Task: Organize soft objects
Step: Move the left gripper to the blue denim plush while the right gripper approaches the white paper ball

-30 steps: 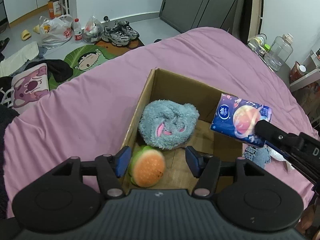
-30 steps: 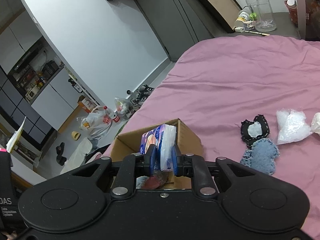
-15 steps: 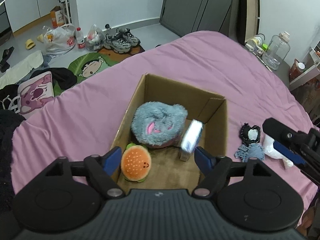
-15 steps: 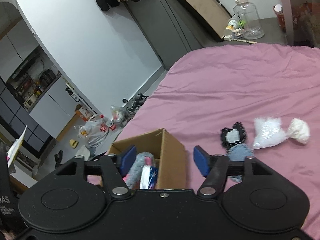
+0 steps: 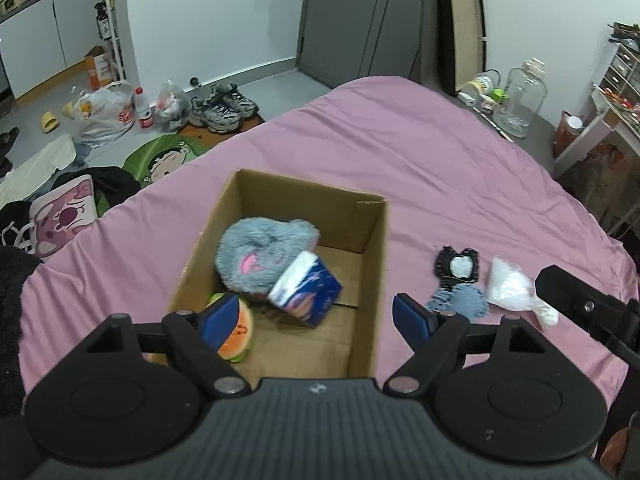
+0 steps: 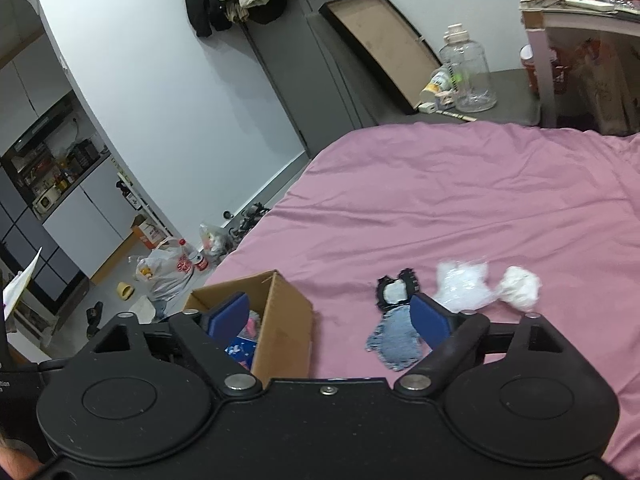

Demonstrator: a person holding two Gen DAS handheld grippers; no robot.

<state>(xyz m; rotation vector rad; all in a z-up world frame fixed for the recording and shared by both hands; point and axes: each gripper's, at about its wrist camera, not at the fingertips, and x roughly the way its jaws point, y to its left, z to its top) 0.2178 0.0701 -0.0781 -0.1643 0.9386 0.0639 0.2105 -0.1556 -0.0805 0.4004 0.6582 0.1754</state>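
The floor [image 5: 248,84] is gray and smooth, w/ stuff on it at the far left: a crinkly plastic bag [image 5: 106,114], a small bottle [image 5: 145,113] w/ a red cap, and a pair of gray shoes [image 5: 222,108]. Nearer lies a green mat [image 5: 166,158] w/ a cartoon face. The walls are plain white. A dark closet [image 5: 368,20] stands at the back.

A big bed w/ a pink sheet [image 5: 420,168] fills the middle. The sheet is soft w/ small wrinkles.

On the sheet sits a brown cardboard box [image 5: 370,276], open on top, w/ stiff flat walls. In it is a round burger toy [image 5: 238,334], orange w/ a green edge, at the near left corner. Behind it is a fluffy gray-blue plush [image 5: 262,258] w/ a pink spot. A blue tissue pack [image 5: 308,294], shiny w/ white ends, leans tilted on the plush.

The left claw [image 5: 318,316] hangs over the box. Its jaws are apart and opening, nothing gripped. The right claw [image 6: 338,318] hangs over the sheet beside the box, jaws apart and opening wide, nothing gripped.

Right of the box, on the sheet: a black lacy cloth [image 5: 458,266] w/ a white middle, a bit of blue jean cloth [image 5: 460,304] touching it, a clear crinkly bag [image 5: 512,286], and a white crumpled ball [image 6: 520,288].

At the far right is a clear big jug [image 5: 524,100] by a desk [image 5: 600,120].
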